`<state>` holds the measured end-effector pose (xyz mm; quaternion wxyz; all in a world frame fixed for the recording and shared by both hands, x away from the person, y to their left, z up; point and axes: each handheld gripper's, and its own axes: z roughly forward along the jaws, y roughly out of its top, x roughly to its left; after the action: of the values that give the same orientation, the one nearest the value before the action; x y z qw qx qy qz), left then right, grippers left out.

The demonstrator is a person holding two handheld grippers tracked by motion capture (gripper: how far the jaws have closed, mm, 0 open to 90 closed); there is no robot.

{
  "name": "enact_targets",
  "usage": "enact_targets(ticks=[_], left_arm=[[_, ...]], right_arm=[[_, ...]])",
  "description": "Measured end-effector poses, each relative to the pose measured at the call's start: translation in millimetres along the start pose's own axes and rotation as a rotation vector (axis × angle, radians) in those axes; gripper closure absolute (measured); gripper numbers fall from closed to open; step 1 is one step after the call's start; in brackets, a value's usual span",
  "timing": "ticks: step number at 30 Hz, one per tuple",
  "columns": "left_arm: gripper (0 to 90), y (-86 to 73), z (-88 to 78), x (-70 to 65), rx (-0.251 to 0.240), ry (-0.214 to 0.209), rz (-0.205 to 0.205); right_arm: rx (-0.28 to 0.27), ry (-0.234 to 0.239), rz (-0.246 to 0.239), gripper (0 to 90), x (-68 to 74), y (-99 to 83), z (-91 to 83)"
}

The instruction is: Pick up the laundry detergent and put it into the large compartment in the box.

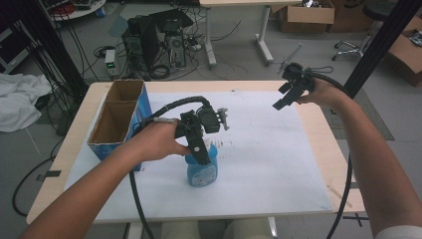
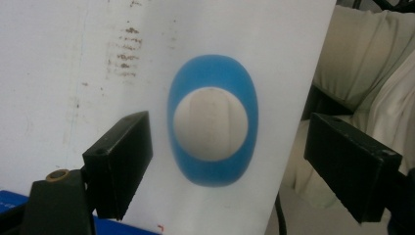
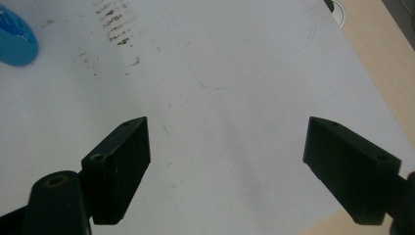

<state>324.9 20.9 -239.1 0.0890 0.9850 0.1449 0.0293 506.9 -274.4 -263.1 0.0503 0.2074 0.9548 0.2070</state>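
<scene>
A blue bottle (image 1: pixel 201 173) with a white cap stands upright on the white sheet (image 1: pixel 259 149), near the front middle of the table. My left gripper (image 1: pixel 203 152) hovers right above it, pointing down. In the left gripper view the bottle (image 2: pixel 213 126) is seen from the top, between the two spread jaws of the left gripper (image 2: pixel 230 142), which is open and not touching it. My right gripper (image 1: pixel 283 95) is held in the air over the sheet's far right corner. Its jaws are open with nothing between them (image 3: pixel 227 147), and the bottle (image 3: pixel 14 41) is off at the upper left of that view.
An open cardboard box (image 1: pixel 119 117) with blue sides and two compartments stands at the table's left, close to my left forearm. Faint brown smudges (image 3: pixel 115 27) mark the sheet. Bare wooden table (image 1: pixel 321 134) shows to the right of the sheet. Cables trail from both grippers.
</scene>
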Motion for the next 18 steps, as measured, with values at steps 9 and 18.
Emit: enact_targets(ticks=[9,18], left_arm=[[18.6,0.9,12.7,4.9,0.015,-0.005,-0.005],[18.5,-0.3,27.3,6.3,0.027,-0.011,-0.02]], right_arm=[[0.002,0.001,-0.002,17.7,0.3,0.1,0.4],[0.008,0.003,-0.002,17.6,0.1,0.3,1.7]])
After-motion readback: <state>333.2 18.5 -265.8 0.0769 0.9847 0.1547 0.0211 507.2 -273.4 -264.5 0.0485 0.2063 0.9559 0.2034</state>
